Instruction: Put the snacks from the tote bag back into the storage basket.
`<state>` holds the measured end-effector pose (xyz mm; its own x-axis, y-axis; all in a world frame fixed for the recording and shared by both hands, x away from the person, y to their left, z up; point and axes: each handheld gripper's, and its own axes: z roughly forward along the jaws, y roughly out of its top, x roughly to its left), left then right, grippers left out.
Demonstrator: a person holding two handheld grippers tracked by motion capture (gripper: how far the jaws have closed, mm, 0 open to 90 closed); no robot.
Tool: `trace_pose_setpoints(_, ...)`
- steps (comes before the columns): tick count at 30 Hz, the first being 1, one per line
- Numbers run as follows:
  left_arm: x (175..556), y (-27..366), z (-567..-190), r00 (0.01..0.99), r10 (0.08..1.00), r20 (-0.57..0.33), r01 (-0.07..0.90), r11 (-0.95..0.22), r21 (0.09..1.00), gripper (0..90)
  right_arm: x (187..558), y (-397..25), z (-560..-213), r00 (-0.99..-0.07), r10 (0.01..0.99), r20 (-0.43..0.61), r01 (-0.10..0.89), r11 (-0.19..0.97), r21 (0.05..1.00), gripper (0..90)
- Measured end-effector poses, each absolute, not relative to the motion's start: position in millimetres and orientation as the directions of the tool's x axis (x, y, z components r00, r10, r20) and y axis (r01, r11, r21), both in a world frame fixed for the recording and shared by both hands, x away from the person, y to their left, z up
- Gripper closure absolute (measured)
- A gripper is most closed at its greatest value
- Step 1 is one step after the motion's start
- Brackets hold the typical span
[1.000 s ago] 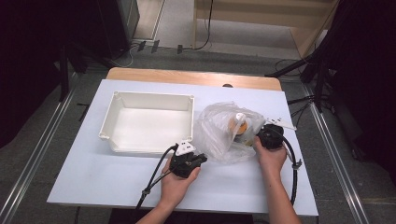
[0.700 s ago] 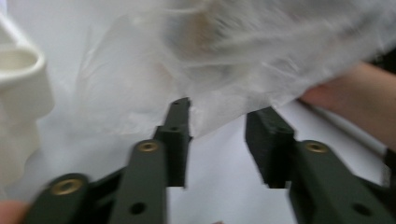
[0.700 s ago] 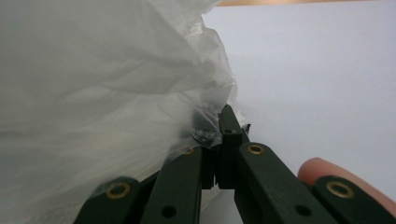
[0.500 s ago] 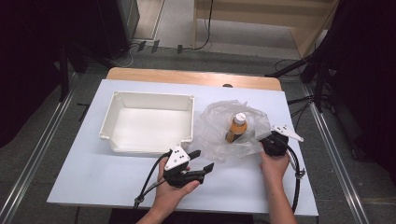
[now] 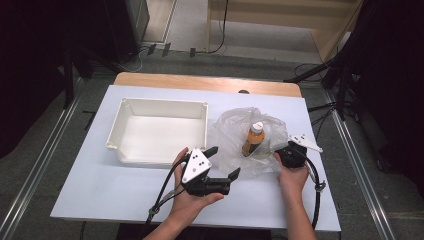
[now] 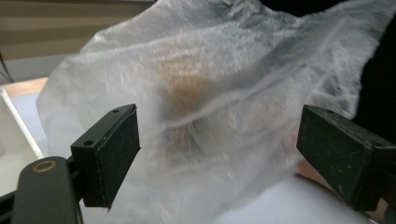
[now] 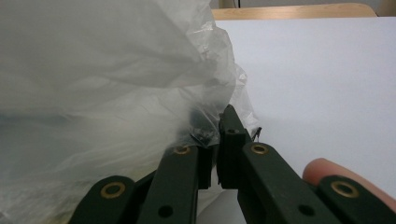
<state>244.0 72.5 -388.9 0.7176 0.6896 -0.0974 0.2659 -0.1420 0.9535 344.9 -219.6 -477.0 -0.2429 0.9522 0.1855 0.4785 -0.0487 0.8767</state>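
My right gripper point(image 7: 214, 140) pinches the crinkled clear plastic bag point(image 5: 235, 130) steady — my left gripper point(image 5: 220, 165) gapes wide before it, ready to grab its near edge.

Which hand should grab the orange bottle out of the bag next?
Probably the left. The left gripper is open and faces the plastic bag, while the right gripper is shut on the bag's edge. The bottle stands upright inside.

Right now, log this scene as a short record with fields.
left gripper: open, jaws wide, facing the plastic bag
right gripper: shut on the plastic bag's edge
bottle: upright, orange contents, white cap, standing on the crumpled bag
tray: white, empty, left of the bag
table: white top
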Motion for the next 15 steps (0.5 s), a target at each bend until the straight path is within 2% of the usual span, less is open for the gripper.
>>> trace_pose_setpoints(4,252.4,68.8,-389.5,0.688,0.718,-0.102,0.283,-0.137,0.949,20.1,344.9,-219.7,-477.1,-0.247,0.951,0.186,0.477,-0.047,0.878,87.9)
trace_pose_setpoints(5,257.7,68.1,-392.4,0.667,0.738,-0.103,0.296,-0.135,0.946,36.8,345.0,-220.5,-477.0,-0.241,0.949,0.202,0.482,-0.064,0.874,87.9)
trace_pose_setpoints(7,262.6,67.5,-396.0,0.65,0.752,-0.109,0.315,-0.136,0.939,53.9,344.6,-220.9,-476.9,-0.24,0.948,0.209,0.483,-0.07,0.873,87.9)
trace_pose_setpoints(10,267.1,67.6,-399.4,0.646,0.753,-0.126,0.34,-0.136,0.931,72.1,344.4,-221.0,-477.0,-0.244,0.948,0.204,0.478,-0.065,0.876,87.9)
trace_pose_setpoints(11,269.3,67.8,-401.3,0.647,0.751,-0.135,0.352,-0.137,0.926,72.1,344.4,-220.9,-477.0,-0.244,0.948,0.203,0.478,-0.065,0.876,87.8)
trace_pose_setpoints(13,274.2,67.9,-407.3,0.642,0.751,-0.156,0.384,-0.138,0.913,89.1,344.2,-221.2,-476.8,-0.244,0.947,0.208,0.475,-0.071,0.877,87.9)
trace_pose_setpoints(15,277.1,66.8,-411.8,0.638,0.754,-0.158,0.398,-0.147,0.905,90.0,343.2,-221.9,-476.4,-0.243,0.947,0.208,0.465,-0.075,0.882,87.9)
